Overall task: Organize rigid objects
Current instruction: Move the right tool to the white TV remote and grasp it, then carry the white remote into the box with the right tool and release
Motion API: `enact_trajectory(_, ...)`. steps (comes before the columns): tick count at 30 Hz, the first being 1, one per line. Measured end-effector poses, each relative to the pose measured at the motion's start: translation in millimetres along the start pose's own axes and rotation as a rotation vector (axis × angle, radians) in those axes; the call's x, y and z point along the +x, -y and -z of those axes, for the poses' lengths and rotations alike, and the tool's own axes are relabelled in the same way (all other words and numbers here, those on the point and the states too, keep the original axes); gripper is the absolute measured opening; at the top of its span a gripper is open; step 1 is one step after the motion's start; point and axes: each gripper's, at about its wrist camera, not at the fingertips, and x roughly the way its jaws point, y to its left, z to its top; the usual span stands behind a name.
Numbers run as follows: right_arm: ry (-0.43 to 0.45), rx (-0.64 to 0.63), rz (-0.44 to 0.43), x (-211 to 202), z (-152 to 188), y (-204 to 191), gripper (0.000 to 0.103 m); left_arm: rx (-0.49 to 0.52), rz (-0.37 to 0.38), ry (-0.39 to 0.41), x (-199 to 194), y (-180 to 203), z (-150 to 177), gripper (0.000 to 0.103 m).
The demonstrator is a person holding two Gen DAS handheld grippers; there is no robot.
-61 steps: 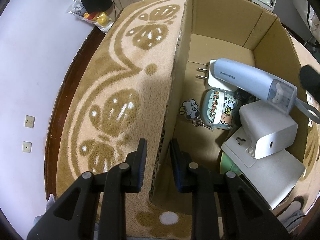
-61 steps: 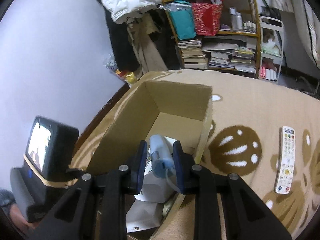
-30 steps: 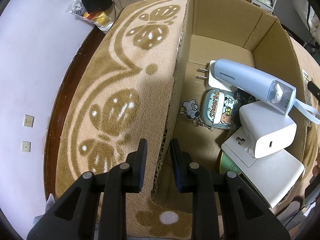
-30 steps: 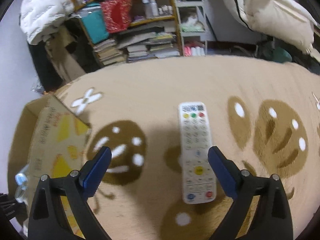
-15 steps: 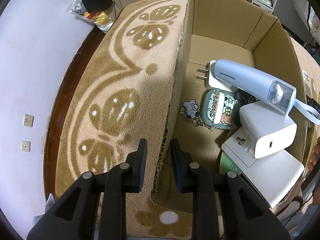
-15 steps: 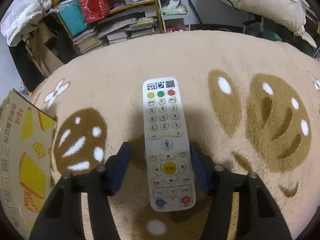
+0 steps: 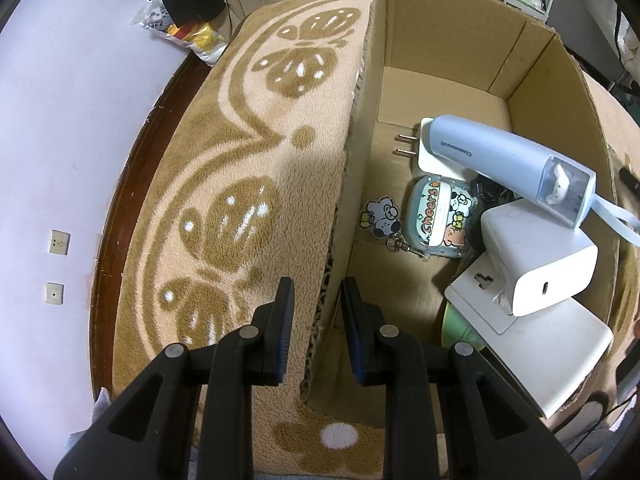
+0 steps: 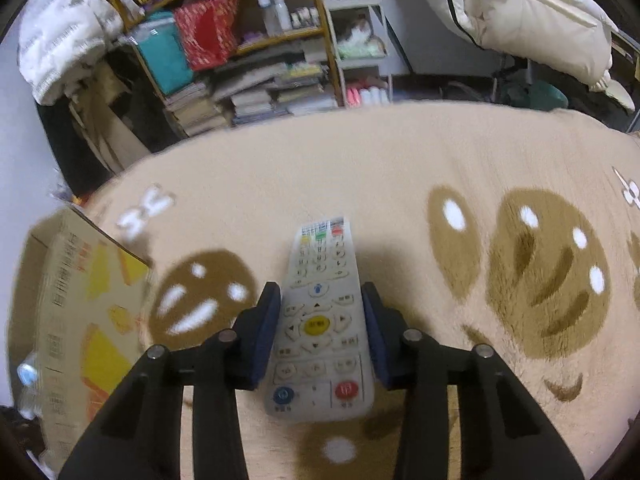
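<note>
The cardboard box (image 7: 472, 92) is bare at its far end; chargers (image 7: 536, 276) crowd its near right corner.

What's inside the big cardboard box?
Inside the cardboard box: a blue gadget, a cartoon case, a sheep charm and white chargers. Something green hides underneath them.

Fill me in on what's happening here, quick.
Someone with a claw in each hand is tidying gadgets into a cardboard box on a patterned blanket. The left claw is clamped on the box's near wall, steadying it. The right claw has closed around the sides of a white remote on the blanket beside the box. Already inside are a pale blue handheld device, a white charger and a cartoon case.
</note>
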Motion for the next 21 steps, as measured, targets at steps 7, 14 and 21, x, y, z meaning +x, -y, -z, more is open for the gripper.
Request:
enact_trajectory(7,-0.008,-0.052,-0.037,-2.3,0.7,-20.6,0.016,0.0,-0.002,-0.002,0.7,1.3,0.5,0.023)
enact_trajectory(14,0.004,-0.089,-0.027,-3.9,3.6,-26.5,0.016,-0.003,0.002,-0.003,0.9,0.8,0.1,0.023)
enact_trajectory(21,0.128,-0.143,-0.039,-36.3,-8.3,-43.5,0.014,-0.003,0.002,-0.004,1.1,-0.4,0.4,0.023)
